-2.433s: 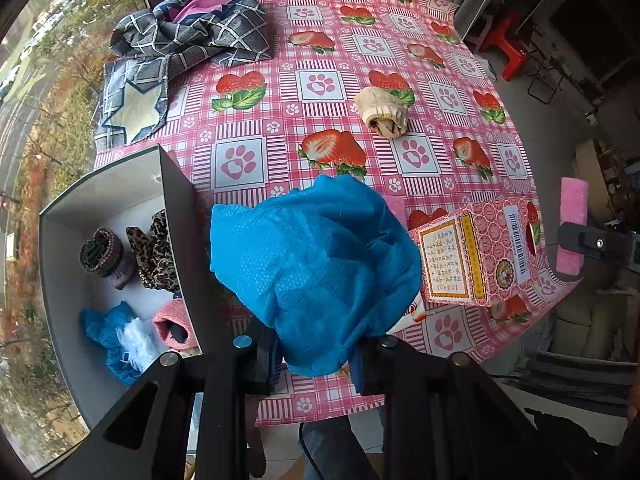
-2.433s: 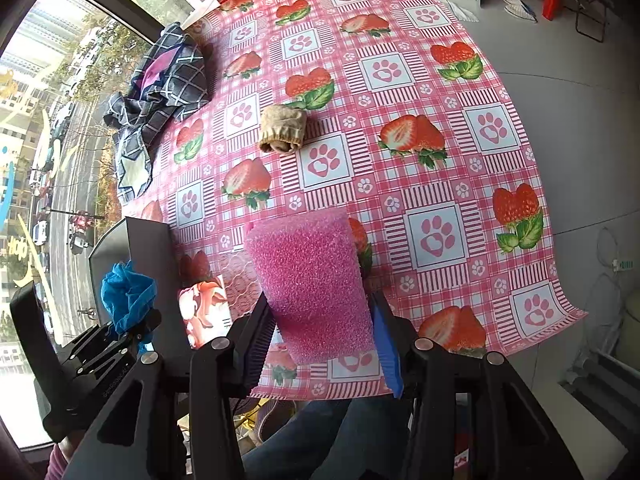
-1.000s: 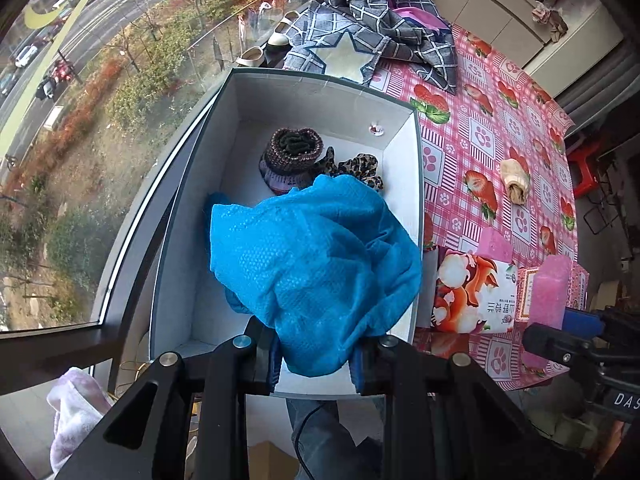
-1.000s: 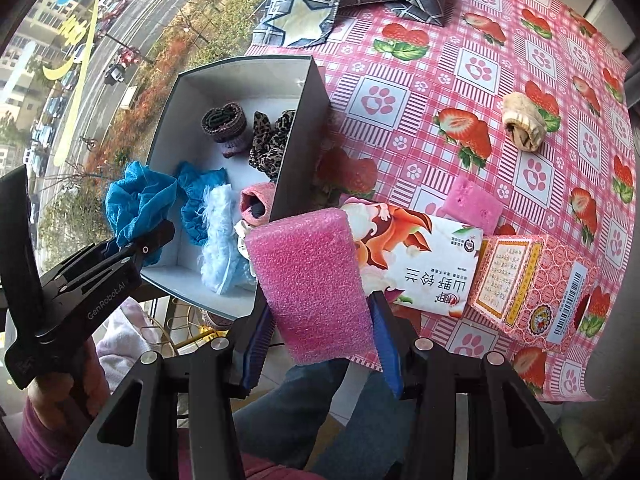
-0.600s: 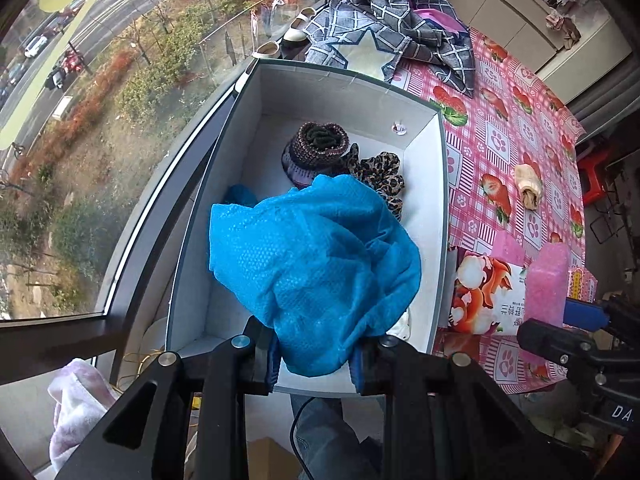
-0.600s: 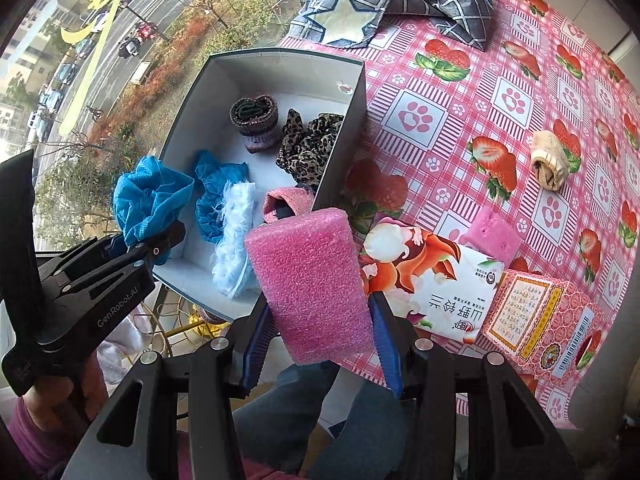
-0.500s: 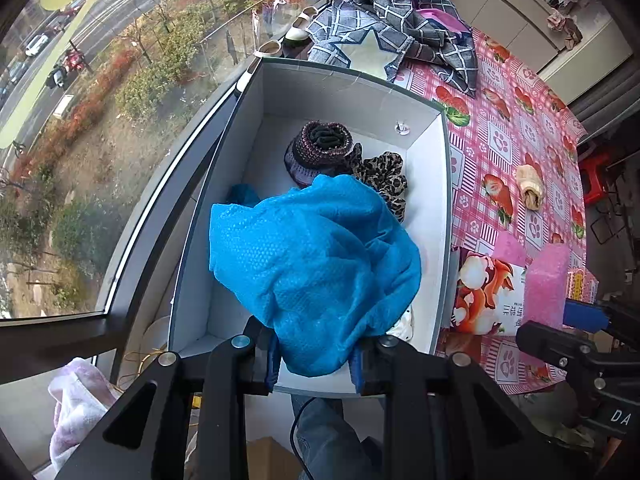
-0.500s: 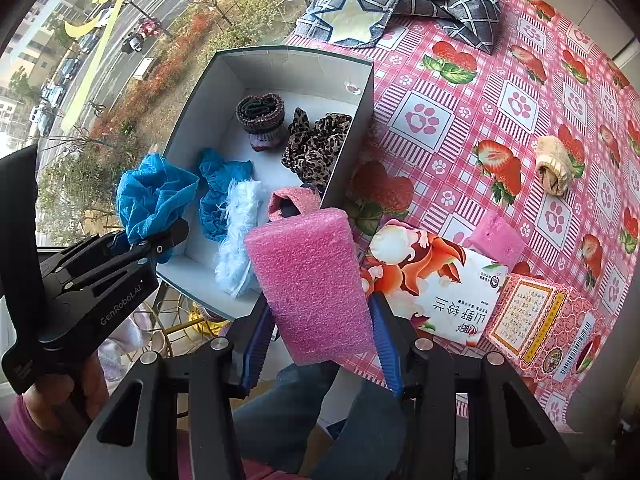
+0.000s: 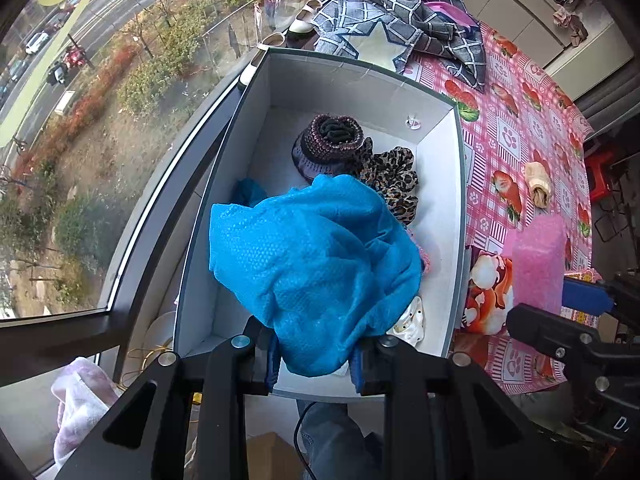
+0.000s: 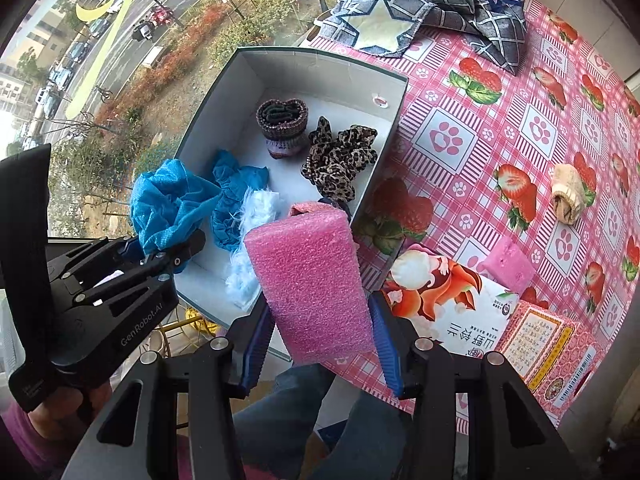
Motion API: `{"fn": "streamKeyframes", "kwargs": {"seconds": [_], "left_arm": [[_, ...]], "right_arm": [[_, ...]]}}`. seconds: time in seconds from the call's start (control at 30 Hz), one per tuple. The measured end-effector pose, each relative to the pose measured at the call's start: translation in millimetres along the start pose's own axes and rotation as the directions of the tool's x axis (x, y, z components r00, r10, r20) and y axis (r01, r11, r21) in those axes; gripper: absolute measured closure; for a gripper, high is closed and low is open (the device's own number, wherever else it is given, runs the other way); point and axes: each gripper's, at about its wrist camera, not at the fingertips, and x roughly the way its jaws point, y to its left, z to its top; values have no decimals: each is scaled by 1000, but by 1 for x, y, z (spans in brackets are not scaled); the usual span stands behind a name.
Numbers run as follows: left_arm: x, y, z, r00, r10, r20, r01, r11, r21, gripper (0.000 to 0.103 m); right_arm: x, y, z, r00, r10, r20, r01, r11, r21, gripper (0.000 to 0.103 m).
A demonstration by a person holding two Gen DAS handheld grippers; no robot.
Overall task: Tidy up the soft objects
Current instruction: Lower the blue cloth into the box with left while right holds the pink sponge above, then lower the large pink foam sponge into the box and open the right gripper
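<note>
My left gripper (image 9: 314,354) is shut on a crumpled blue cloth (image 9: 316,268), which hangs over the near end of a white-lined open box (image 9: 436,208). The right wrist view shows the same blue cloth (image 10: 172,200) by the box's (image 10: 244,88) left wall. My right gripper (image 10: 320,340) is shut on a pink foam block (image 10: 312,284), held above the box's near right corner; the left wrist view shows that foam block (image 9: 538,260) right of the box. Inside lie a knitted roll (image 10: 283,126), a leopard scrunchie (image 10: 340,160), a blue cloth (image 10: 234,204), white fluff and a pink item.
A strawberry-print pink tablecloth (image 10: 500,120) covers the table. On it are a tissue pack (image 10: 448,296), a pink printed carton (image 10: 544,344), a small pink foam piece (image 10: 508,264), a beige roll (image 10: 568,192) and a checked star cloth (image 10: 420,12). A window lies left of the box.
Both grippers came from over the table to the box. In the last second the right gripper with the foam block shifted further toward the box's near corner; the left stayed almost still.
</note>
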Motion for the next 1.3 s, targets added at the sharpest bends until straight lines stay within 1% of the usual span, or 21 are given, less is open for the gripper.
{"fn": "streamKeyframes", "kwargs": {"seconds": [0.23, 0.47, 0.83, 1.03, 1.1, 1.2, 1.27, 1.3], "left_arm": [[7, 5, -2, 1000, 4, -27, -4, 1000, -10, 75], [12, 7, -4, 999, -1, -53, 0, 1000, -19, 75], [20, 12, -3, 996, -4, -86, 2, 1000, -28, 74], [22, 9, -2, 996, 1, -92, -2, 1000, -14, 72], [22, 9, -2, 995, -3, -95, 2, 1000, -12, 68], [22, 9, -2, 995, -11, -95, 10, 1000, -12, 53], [20, 8, -2, 996, -7, -86, 6, 1000, -10, 32], [19, 8, -2, 997, 0, -80, -1, 1000, -9, 29]], "right_arm": [[5, 15, 18, 1000, 4, 5, -4, 1000, -23, 54], [10, 26, 26, 1000, 5, -3, -5, 999, -44, 54], [22, 29, 36, 1000, 8, -25, -9, 999, -40, 54], [28, 30, 45, 999, 7, -37, -8, 999, -36, 54], [30, 31, 46, 999, 10, -43, -12, 999, -40, 54], [32, 33, 46, 999, 16, -49, -19, 998, -57, 54], [33, 34, 46, 998, 24, -52, -27, 998, -61, 53], [33, 34, 46, 998, 26, -53, -29, 998, -63, 52]]}}
